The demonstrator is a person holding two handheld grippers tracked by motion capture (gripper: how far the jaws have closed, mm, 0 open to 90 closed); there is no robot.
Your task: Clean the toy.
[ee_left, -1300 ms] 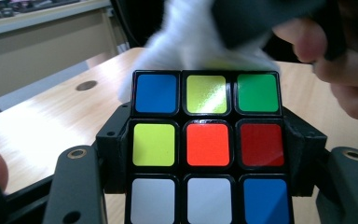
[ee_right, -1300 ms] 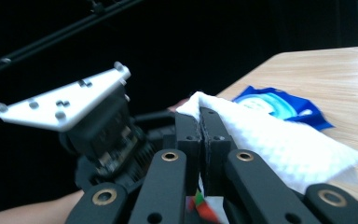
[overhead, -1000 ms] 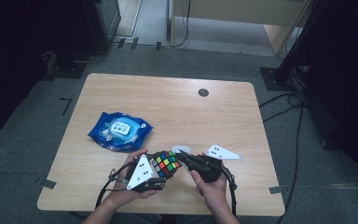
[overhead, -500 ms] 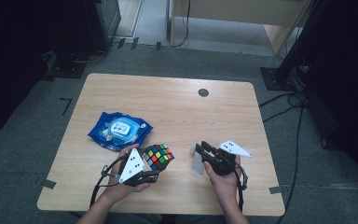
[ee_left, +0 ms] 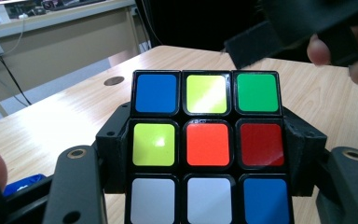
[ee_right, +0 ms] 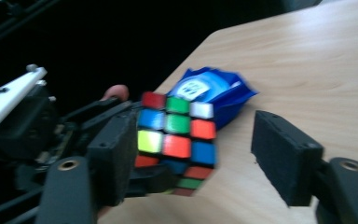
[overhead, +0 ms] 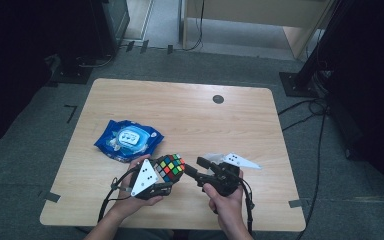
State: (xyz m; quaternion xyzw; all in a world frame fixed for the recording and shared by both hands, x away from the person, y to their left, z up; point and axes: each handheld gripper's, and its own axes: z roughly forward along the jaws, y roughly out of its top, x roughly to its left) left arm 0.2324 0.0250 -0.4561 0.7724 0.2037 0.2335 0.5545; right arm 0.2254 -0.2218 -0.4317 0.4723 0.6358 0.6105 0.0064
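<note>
Between the earlier frames and now, the right gripper (overhead: pixel 192 167) has been drawn back from the puzzle cube (overhead: pixel 170 167), where a second ago it was pressed against the cube's right side; its jaws have just been opening, and they are now seen apart with nothing pressed between them. In the right gripper view the cube (ee_right: pixel 177 133) is seen beyond the two black pads (ee_right: pixel 284 156), nearer the left-hand one, and no contact with either pad can be made out.

One cube is counted, one blue packet of wipes (overhead: pixel 128 140), two grippers and one wooden table (overhead: pixel 190 115). The cube is held off the table surface near the front edge, clamped by the left gripper (overhead: pixel 166 175); in the left gripper view its jaws are pressed against the two sides of the cube (ee_left: pixel 205 144), whose facing side shows nine stickers in blue, yellow, green, orange, red and white. The left gripper is seen at much the same spot as half a second ago, though a second ago it was held slightly nearer the right gripper. The packet is found lying flat on the table, behind and to the left of the cube, unchanged in place across the frames. A small dark round fitting (overhead: pixel 218 99) is set in the tabletop near the far edge.
</note>
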